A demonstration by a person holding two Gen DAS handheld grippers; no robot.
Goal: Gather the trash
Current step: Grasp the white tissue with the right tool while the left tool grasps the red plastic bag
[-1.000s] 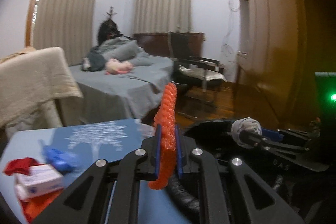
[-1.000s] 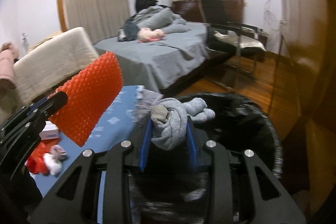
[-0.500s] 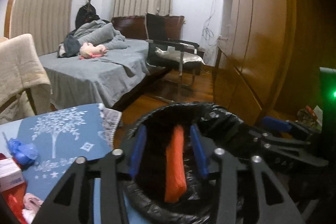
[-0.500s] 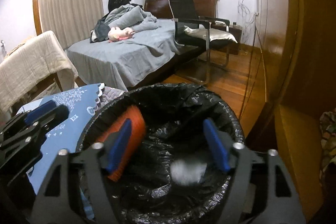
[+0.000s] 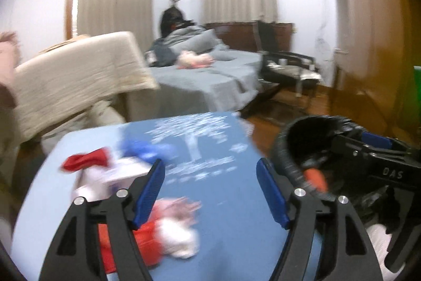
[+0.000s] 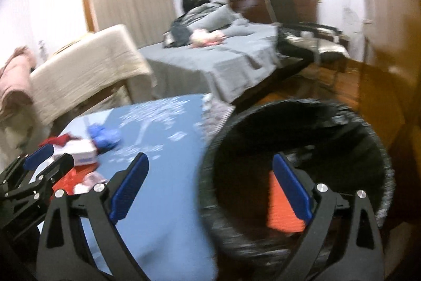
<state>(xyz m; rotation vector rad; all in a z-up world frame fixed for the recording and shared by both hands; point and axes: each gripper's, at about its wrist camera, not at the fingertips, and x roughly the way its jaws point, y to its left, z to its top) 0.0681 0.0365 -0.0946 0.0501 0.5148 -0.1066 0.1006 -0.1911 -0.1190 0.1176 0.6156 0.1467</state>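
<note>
— Red and white, soft-looking stuff: that is what lies nearest the left gripper (image 5: 210,191), a crumpled heap (image 5: 168,236) on the blue tablecloth (image 5: 231,249), low at about seven o'clock from its spread fingers. Nothing is pinched between them.

— How would it handle, do you think?

— Light and limp, I'd judge, like wadded cloth or paper. It should squash under the pads, so take it through the thick middle of the bundle, not by a loose corner that could slip out. It is blurred, mind, so I can't say what it really is.

— And beyond that?

— At ten o'clock, a small white box (image 6: 83,154): stiff, light, probably best gripped across its short sides. Just behind it a red scrap (image 5: 88,157) and a crumpled blue piece (image 6: 104,136), both soft and easy to crush.

— The right gripper (image 6: 210,191)?

— Wide apart too, holding nothing. Its right finger hangs over the black-lined bin (image 6: 379,149), which stands beside the table at about two o'clock. An orange piece (image 6: 281,204) already lies inside.

— Farther off?

— A beige-draped chair (image 5: 79,75) at eleven, then the grey bed (image 5: 210,78) at twelve.
</note>
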